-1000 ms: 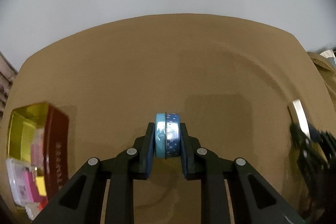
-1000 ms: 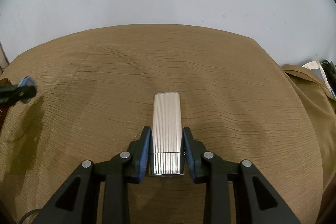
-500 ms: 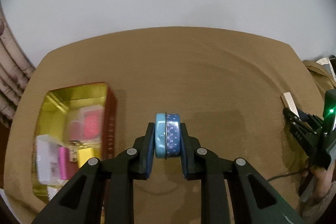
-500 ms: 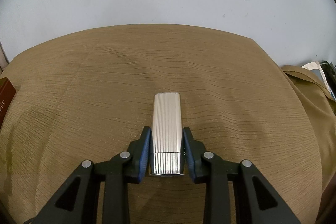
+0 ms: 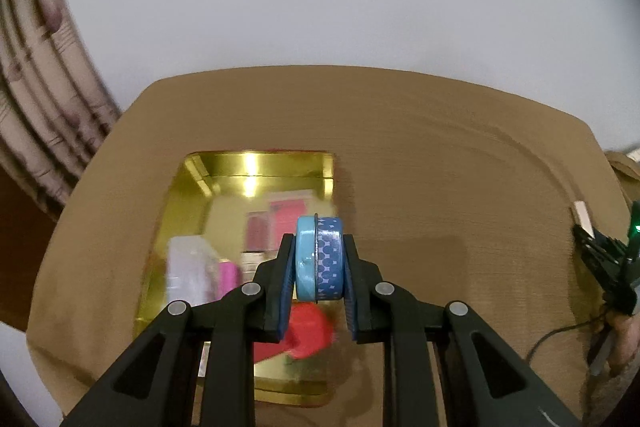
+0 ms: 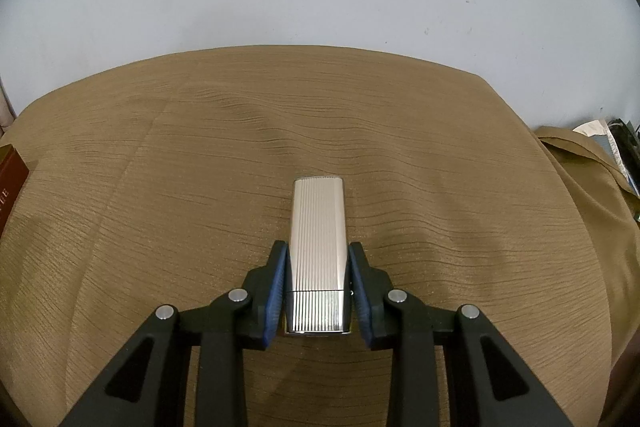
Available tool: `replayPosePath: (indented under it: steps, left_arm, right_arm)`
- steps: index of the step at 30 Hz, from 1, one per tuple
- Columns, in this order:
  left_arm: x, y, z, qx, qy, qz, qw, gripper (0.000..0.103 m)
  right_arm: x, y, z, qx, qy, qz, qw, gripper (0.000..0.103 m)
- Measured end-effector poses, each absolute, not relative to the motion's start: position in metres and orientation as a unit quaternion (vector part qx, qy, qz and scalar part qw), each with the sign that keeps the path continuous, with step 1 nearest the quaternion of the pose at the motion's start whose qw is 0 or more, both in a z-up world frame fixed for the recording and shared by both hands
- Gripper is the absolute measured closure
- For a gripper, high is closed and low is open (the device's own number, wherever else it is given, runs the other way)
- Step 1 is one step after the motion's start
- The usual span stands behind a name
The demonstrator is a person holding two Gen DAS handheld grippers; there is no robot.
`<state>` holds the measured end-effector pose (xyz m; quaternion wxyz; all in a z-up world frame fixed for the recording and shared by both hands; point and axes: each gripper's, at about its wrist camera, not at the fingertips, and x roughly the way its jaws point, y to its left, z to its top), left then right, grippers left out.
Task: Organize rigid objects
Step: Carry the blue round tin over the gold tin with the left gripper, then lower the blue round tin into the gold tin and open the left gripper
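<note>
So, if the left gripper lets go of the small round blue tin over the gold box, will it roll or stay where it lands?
The round blue tin is held on edge by the left gripper, so it may roll. It looks rigid, so it should keep its shape. The gold box has walls, which would likely stop it.

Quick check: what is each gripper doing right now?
Left gripper: shut on the blue round tin, above the gold box.
Right gripper: shut on the silver ribbed case.
</note>
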<state>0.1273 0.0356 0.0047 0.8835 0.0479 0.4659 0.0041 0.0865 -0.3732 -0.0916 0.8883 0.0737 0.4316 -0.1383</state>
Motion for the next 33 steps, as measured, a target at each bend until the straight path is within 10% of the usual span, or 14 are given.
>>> replayPosePath:
  steps: [33]
  left_arm:
    - [0.126,0.139,-0.05,0.071,0.459,0.066,0.883,0.083]
  right_arm:
    - [0.096,-0.354,-0.089,0.057,0.432,-0.143,0.889,0.072]
